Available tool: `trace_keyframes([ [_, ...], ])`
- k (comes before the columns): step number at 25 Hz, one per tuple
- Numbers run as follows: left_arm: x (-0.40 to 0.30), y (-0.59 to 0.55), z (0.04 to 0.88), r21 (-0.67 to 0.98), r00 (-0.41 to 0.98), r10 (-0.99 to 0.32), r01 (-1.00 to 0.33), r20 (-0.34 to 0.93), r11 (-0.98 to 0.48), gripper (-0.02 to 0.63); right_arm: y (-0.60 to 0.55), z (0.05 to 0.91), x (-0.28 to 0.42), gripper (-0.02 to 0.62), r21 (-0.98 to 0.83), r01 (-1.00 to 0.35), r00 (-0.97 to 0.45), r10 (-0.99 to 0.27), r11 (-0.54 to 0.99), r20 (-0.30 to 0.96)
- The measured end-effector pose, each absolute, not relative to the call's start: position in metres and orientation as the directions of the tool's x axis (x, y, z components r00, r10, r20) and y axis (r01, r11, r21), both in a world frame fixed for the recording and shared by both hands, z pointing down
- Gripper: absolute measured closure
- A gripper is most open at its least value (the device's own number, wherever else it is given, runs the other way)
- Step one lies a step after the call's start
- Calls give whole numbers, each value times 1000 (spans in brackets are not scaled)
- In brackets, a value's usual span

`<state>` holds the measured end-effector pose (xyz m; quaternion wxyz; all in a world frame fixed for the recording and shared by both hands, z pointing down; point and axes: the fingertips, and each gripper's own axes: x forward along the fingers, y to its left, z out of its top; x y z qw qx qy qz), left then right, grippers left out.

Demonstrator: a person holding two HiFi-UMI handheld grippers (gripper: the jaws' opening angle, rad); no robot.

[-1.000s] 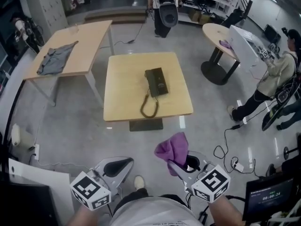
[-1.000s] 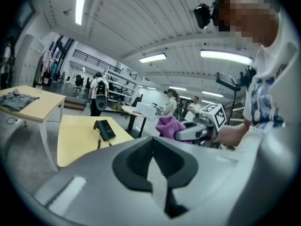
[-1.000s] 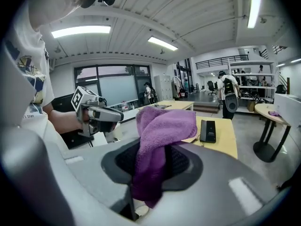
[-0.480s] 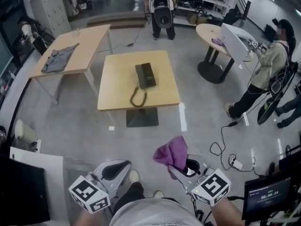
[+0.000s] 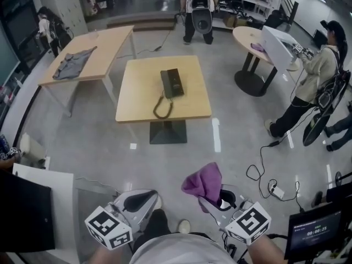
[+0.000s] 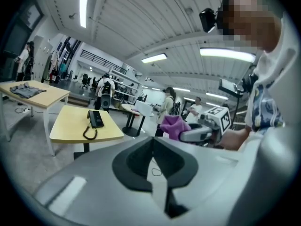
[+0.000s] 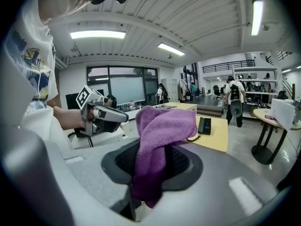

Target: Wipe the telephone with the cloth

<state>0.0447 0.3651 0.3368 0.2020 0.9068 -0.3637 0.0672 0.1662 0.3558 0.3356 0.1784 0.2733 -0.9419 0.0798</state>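
A black telephone (image 5: 172, 83) with a coiled cord (image 5: 162, 108) lies on a square light-wood table (image 5: 192, 100), well ahead of me across bare floor. My right gripper (image 5: 212, 199) is shut on a purple cloth (image 5: 203, 181), which bunches up above its jaws. In the right gripper view the cloth (image 7: 160, 140) drapes over the jaws and the telephone (image 7: 204, 125) shows far behind it. My left gripper (image 5: 137, 201) is low at the left, shut with nothing in it. The left gripper view shows the telephone (image 6: 96, 118) far off and the cloth (image 6: 173, 126) to the right.
A long table (image 5: 104, 43) with a grey garment (image 5: 71, 65) stands at the back left, a round table (image 5: 250, 37) at the back right. One person (image 5: 199, 4) stands beyond the telephone table, another (image 5: 313, 81) at the right. Cables (image 5: 264, 180) lie on the floor near my right side.
The telephone table now looks a little smaller and farther off than a second ago. Both grippers keep their places low in the view, the cloth still in the right one.
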Motion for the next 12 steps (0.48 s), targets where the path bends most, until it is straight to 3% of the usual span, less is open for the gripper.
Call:
trace_keyframes([
  [12, 5, 292, 349, 354, 741, -615, -670, 269, -652, 603, 288, 340, 126, 483, -49, -555, -767, -488, 830, 416],
])
